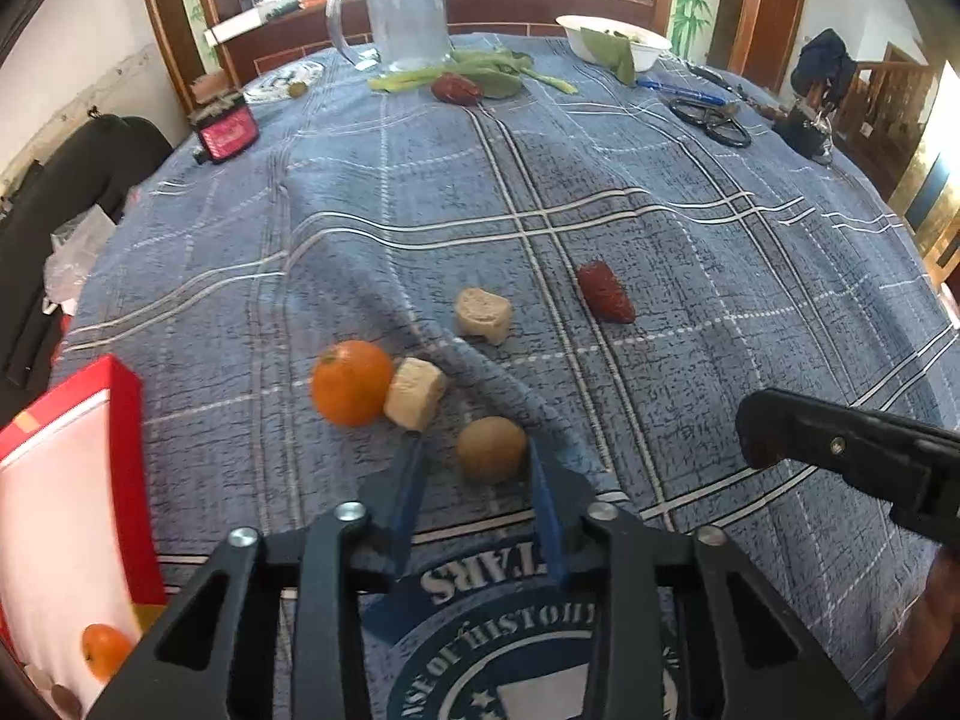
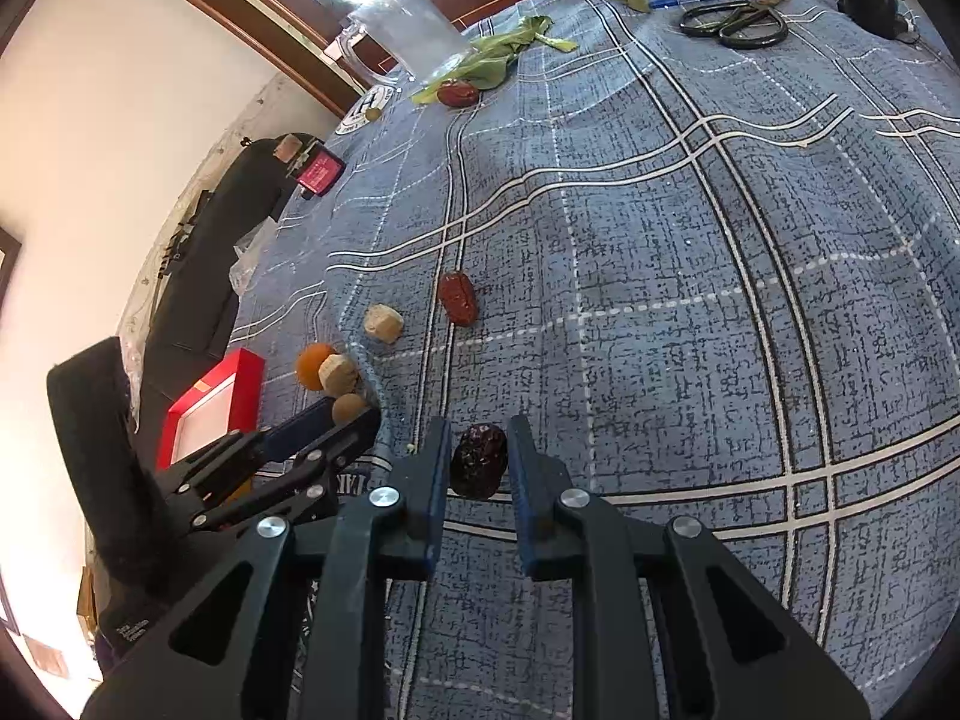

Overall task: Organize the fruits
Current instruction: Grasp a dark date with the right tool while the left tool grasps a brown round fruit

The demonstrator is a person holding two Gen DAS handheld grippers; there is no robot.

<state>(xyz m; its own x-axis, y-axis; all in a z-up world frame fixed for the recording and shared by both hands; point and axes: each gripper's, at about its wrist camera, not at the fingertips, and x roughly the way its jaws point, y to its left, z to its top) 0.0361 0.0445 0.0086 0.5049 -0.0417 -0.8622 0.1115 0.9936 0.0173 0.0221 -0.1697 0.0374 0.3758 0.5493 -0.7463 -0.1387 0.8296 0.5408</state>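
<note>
My left gripper (image 1: pixel 474 444) stands open low over the blue checked cloth, its blue fingertips on either side of a brown kiwi (image 1: pixel 491 449), which sits nearer the right finger. An orange (image 1: pixel 351 383) and a beige chunk (image 1: pixel 415 393) touch each other just left of it. A second beige chunk (image 1: pixel 483 315) and a red date (image 1: pixel 605 292) lie farther out. My right gripper (image 2: pixel 479 438) is shut on a dark wrinkled date (image 2: pixel 479 461), both pads against its sides. In the right wrist view the left gripper (image 2: pixel 336 420) shows beside the kiwi (image 2: pixel 349 408).
A red box (image 1: pixel 72 480) with a white inside stands at the near left and holds another orange (image 1: pixel 105 651). At the far side are a glass mug (image 1: pixel 408 12), green leaves with another date (image 1: pixel 456 89), a white bowl (image 1: pixel 618 39), scissors (image 2: pixel 735 21) and a pen.
</note>
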